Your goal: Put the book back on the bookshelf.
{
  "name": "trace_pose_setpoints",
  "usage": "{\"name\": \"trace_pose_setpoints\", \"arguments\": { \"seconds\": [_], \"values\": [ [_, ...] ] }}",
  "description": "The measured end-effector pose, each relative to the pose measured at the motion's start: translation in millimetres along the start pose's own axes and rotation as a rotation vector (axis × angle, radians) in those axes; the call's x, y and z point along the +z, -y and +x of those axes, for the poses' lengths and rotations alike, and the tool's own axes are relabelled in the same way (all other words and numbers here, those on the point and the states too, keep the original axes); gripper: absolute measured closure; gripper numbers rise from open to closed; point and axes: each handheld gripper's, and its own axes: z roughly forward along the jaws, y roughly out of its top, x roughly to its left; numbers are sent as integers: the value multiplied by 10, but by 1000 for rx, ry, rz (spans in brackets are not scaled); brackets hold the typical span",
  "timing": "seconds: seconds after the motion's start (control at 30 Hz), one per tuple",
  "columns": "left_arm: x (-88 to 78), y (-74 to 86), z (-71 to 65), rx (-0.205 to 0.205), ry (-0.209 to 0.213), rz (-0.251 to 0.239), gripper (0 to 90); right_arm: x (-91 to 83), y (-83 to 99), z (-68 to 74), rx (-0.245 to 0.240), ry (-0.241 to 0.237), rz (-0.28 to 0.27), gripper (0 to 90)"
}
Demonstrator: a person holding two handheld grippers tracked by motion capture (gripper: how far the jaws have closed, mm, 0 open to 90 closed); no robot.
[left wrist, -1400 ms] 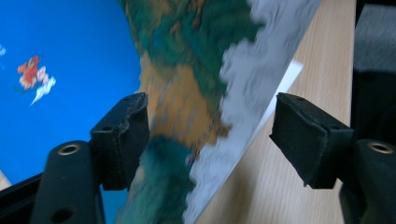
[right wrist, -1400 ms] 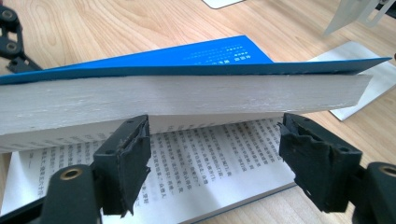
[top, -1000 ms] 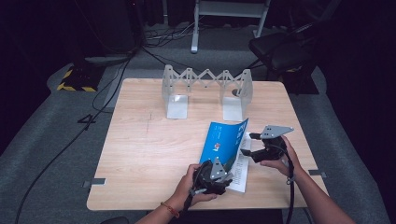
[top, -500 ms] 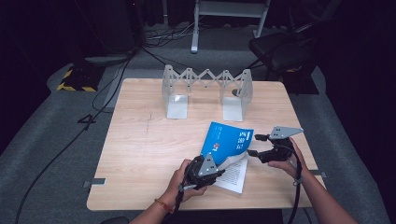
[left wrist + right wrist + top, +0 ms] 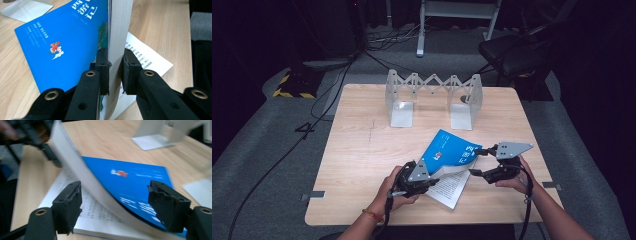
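A book with a blue cover [image 5: 451, 150] lies open on the wooden table [image 5: 362, 150], its printed page [image 5: 449, 189] flat on the wood. My left gripper [image 5: 433, 176] is shut on the cover and a thick block of pages [image 5: 120, 25], holding them raised off the printed page [image 5: 143, 53]; its pads [image 5: 103, 67] press both sides. My right gripper [image 5: 475, 161] stands open at the book's right edge. Its jaws have just been closing a little, with the curved pages [image 5: 82, 175] and blue cover [image 5: 132, 180] between them, untouched.
A grey metal folding book rack [image 5: 432, 95] stands at the back of the table. A black chair [image 5: 512, 50] and a stand are behind the table. Cables run over the grey floor at left [image 5: 312, 120].
The left jaws have shut on the cover and pages and moved left, lifting them into a curve. The right gripper has shifted slightly and narrowed a little.
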Motion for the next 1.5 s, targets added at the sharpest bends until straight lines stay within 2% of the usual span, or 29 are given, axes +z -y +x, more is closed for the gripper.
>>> {"name": "trace_pose_setpoints", "arguments": {
  "seconds": [0.1,0.17,0.27,0.3,0.37,0.43,0.47,0.5,0.53,0.57,0.63,0.67,0.7,0.73,0.8,0.87,0.93,1.03,1.13,1.2,1.3,1.37,1.43,1.47,1.5],
  "values": [
    [-56,46,40,-7,-3,3,778,159,-4,34,-36,-48,44,290],
    [-86,68,62,-5,-8,6,776,224,12,33,-48,-43,74,293],
    [-125,101,95,-11,-2,16,774,253,34,11,-52,-49,88,305],
    [-138,113,113,-11,0,18,772,288,57,-5,-71,-11,122,306],
    [-163,133,139,-18,1,23,769,323,99,-47,-66,3,131,310],
    [-189,149,163,-12,-2,29,765,365,139,-84,-102,49,163,345],
    [-204,159,175,-14,-5,32,763,379,161,-107,-109,66,164,361],
    [-220,171,196,-18,-4,33,760,384,181,-143,-97,60,159,366],
    [-233,181,212,-20,-4,34,758,376,201,-189,-81,44,146,409],
    [-251,187,236,-22,-6,32,757,362,212,-221,-58,28,120,455],
    [-270,187,257,-22,-8,34,753,322,224,-273,-33,5,68,614],
    [-290,186,286,-26,-13,31,753,322,224,-273,-33,5,68,614],
    [-307,185,310,-27,-16,31,750,297,216,-280,-40,8,46,691],
    [-325,186,338,-29,-17,33,746,287,201,-283,-57,13,39,703],
    [-341,193,369,-18,-17,45,742,301,162,-270,-79,14,47,691],
    [-343,214,382,-23,-8,50,738,333,135,-258,-91,-8,56,511],
    [-344,231,379,-21,-13,54,737,358,119,-244,-85,-10,69,418],
    [-362,243,405,-22,-19,51,734,400,99,-210,-90,-26,75,364],
    [-388,269,434,-36,-33,41,727,458,70,-152,-121,-24,85,341],
    [-396,298,447,-48,-38,38,720,505,59,-118,-136,-21,91,344],
    [-408,324,467,-56,-47,37,710,618,46,-86,-169,17,122,358],
    [-414,327,469,-57,-52,38,705,687,33,-68,-190,61,142,398],
    [-422,334,474,-60,-55,36,705,697,32,-71,-188,57,136,422],
    [-430,341,482,-66,-57,29,705,697,33,-80,-189,54,126,465],
    [-439,346,486,-70,-57,24,706,690,34,-92,-181,39,106,552]
  ]
}}
